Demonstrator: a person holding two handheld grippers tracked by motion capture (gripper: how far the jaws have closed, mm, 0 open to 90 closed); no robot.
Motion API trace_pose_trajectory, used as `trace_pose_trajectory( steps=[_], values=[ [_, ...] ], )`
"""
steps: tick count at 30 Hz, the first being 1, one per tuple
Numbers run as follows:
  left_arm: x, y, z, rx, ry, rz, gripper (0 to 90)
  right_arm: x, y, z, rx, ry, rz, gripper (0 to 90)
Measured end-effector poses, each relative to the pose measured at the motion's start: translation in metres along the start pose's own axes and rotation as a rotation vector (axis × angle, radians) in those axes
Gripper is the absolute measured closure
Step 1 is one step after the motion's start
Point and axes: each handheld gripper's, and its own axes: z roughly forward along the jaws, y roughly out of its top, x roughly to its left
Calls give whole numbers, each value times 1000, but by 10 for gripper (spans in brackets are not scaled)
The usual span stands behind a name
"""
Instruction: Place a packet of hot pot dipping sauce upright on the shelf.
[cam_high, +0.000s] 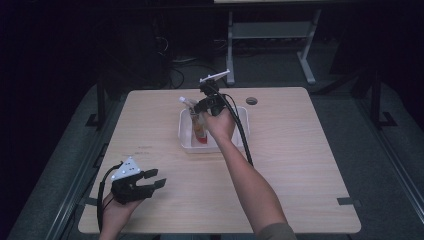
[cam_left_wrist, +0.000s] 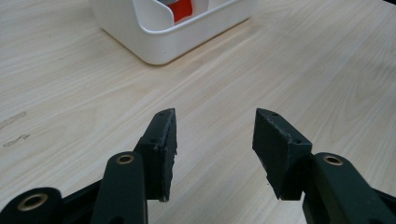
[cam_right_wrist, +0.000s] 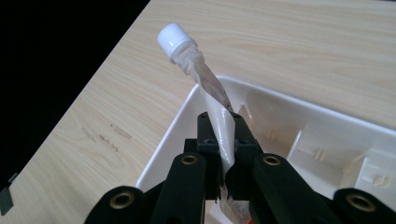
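Observation:
A soft white pouch (cam_right_wrist: 215, 102) with a white screw cap (cam_right_wrist: 172, 37) and a red lower part (cam_high: 200, 136) stands tilted in a white tray (cam_high: 185, 142) at the middle of the table. My right gripper (cam_right_wrist: 219, 128) is shut on the pouch's upper body, just above the tray's near corner; the cap sticks out past the jaws toward the table's left. In the high view the right gripper (cam_high: 204, 106) hangs over the tray. My left gripper (cam_high: 156, 179) rests low near the table's front left corner, open, with nothing between its jaws (cam_left_wrist: 215, 135).
The light wooden table (cam_high: 300, 150) has a round cable hole (cam_high: 251, 100) at the back. The tray's corner (cam_left_wrist: 154, 44) lies ahead of the left gripper. Dark floor and a white frame (cam_high: 270, 30) lie beyond the table's far edge.

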Motion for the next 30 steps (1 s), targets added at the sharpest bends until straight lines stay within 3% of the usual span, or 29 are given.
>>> trace_pose_trajectory(
  steps=[11,18,30],
  values=[
    [0,0,0,1,0,2,496,-2,-6,1,18,24,-1,838],
    [-1,0,1,5,1,3,496,0,-7,0,42,57,-25,804],
    [0,0,0,1,3,0,496,1,-9,1,85,122,-23,738]
  ],
)
